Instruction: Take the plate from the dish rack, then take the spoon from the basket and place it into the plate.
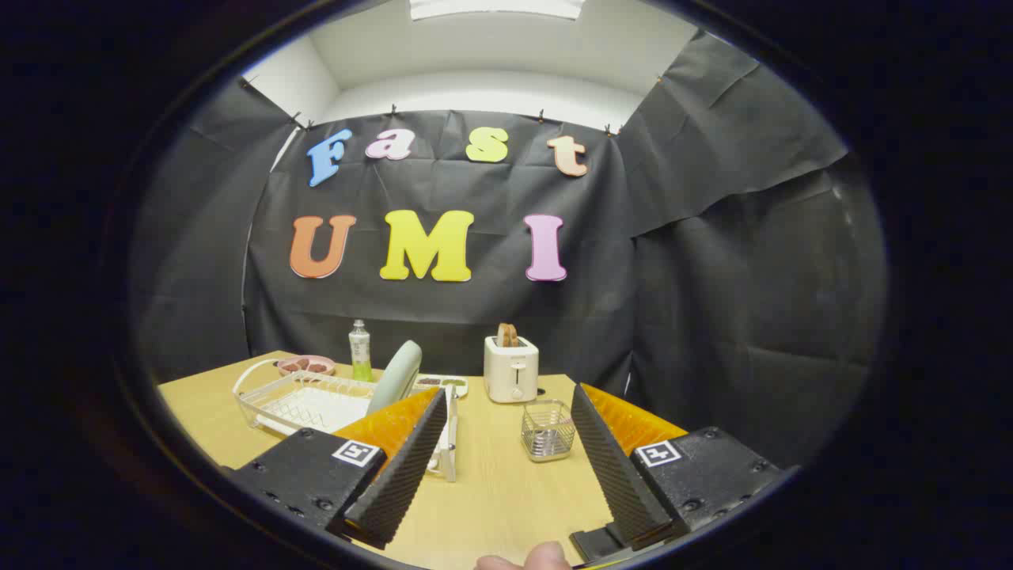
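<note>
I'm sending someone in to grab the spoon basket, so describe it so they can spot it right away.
Start at the wooden table and find the white toaster near the back wall. The basket stands just in front of it and slightly right, beyond the open tool, between its fingers. It is a small square wire container, unlike the wide white dish rack holding the upright plate.

— Where stood the dish rack (305,405)?
— On the table (506,491), toward its left edge, plate (394,378) upright in its right end.
— And the basket (547,430)?
— Right of the rack, before the toaster (510,367) at the far edge.
</note>
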Available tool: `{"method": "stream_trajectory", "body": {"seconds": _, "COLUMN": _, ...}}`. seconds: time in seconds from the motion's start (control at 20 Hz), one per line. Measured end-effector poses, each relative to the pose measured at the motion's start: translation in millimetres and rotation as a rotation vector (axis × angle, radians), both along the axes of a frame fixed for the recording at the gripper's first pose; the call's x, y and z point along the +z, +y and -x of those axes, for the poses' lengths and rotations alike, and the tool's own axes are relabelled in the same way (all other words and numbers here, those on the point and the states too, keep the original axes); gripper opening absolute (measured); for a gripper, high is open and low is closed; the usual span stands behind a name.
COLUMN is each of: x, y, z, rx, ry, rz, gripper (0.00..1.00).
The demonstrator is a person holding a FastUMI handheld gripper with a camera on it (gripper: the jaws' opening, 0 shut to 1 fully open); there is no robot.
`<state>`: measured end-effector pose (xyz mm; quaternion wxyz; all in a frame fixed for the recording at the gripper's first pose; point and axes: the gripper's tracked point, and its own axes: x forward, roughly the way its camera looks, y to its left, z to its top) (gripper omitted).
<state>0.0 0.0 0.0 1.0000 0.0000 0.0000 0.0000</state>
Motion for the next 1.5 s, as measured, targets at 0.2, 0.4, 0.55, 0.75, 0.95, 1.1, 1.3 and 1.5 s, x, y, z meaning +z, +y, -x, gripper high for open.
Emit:
{"method": "stream_trajectory", "body": {"seconds": 0.2, "x": -1, "y": -2, "z": 1, "rx": -0.003, "ry": 0.007, "rz": -0.006, "gripper": 1.00}}
{"method": "stream_trajectory", "body": {"seconds": 0.4, "x": -1, "y": 2, "z": 3, "rx": 0.008, "ry": 0.005, "rz": 0.011, "gripper": 1.00}}
{"method": "stream_trajectory", "body": {"seconds": 0.55, "x": 2, "y": 5, "z": 2, "rx": 0.016, "ry": -0.004, "rz": 0.017, "gripper": 1.00}}
{"method": "stream_trajectory", "body": {"seconds": 0.75, "x": 4, "y": 12, "z": 3, "rx": 0.033, "ry": -0.006, "rz": 0.006, "gripper": 1.00}}
{"method": "stream_trajectory", "body": {"seconds": 0.95, "x": 6, "y": 15, "z": 3, "rx": 0.043, "ry": -0.007, "rz": 0.016, "gripper": 1.00}}
{"method": "stream_trajectory", "body": {"seconds": 1.1, "x": 16, "y": 21, "z": 0, "rx": 0.059, "ry": -0.006, "rz": 0.008, "gripper": 1.00}}
{"method": "stream_trajectory", "body": {"seconds": 1.3, "x": 34, "y": 34, "z": -15, "rx": 0.090, "ry": 0.007, "rz": 0.010, "gripper": 1.00}}
{"method": "stream_trajectory", "body": {"seconds": 1.5, "x": 64, "y": 54, "z": -40, "rx": 0.156, "ry": 0.044, "rz": 0.008, "gripper": 1.00}}
